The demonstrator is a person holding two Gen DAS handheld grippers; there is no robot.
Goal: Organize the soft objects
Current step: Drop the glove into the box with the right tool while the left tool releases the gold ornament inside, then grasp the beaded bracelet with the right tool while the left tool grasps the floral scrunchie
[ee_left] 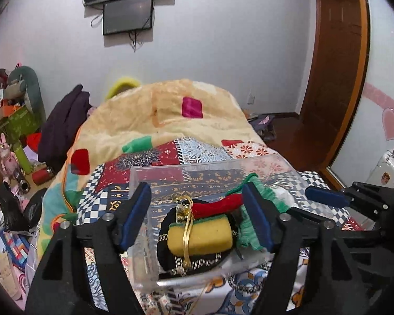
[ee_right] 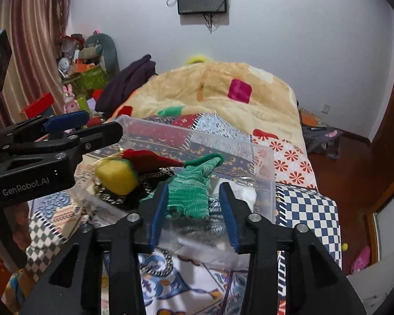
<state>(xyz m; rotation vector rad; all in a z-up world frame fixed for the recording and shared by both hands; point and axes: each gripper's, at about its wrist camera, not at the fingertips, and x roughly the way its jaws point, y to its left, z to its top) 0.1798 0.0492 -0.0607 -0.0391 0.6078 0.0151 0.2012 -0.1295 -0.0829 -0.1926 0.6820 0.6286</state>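
Left wrist view: a patchwork bed (ee_left: 249, 149) with a peach blanket (ee_left: 157, 115) heaped behind, and clutter on the floor at left. A clear plastic box (ee_left: 155, 173) sits on the bed, its near wall between the camera and the contents. The left gripper (ee_left: 197, 218) hovers over the box, jaws spread, holding nothing. Inside lie a yellow sponge (ee_left: 210, 236), a red cloth (ee_left: 218, 206) and a green mesh cloth (ee_left: 249, 225).

Right wrist view: the left gripper (ee_right: 81, 126) crosses the left side above the box (ee_right: 262, 178). The right gripper (ee_right: 194, 210) has its jaws spread on either side of the green mesh cloth (ee_right: 191, 194), not closed on it. The sponge (ee_right: 117, 177) and red cloth (ee_right: 147, 160) lie beside.
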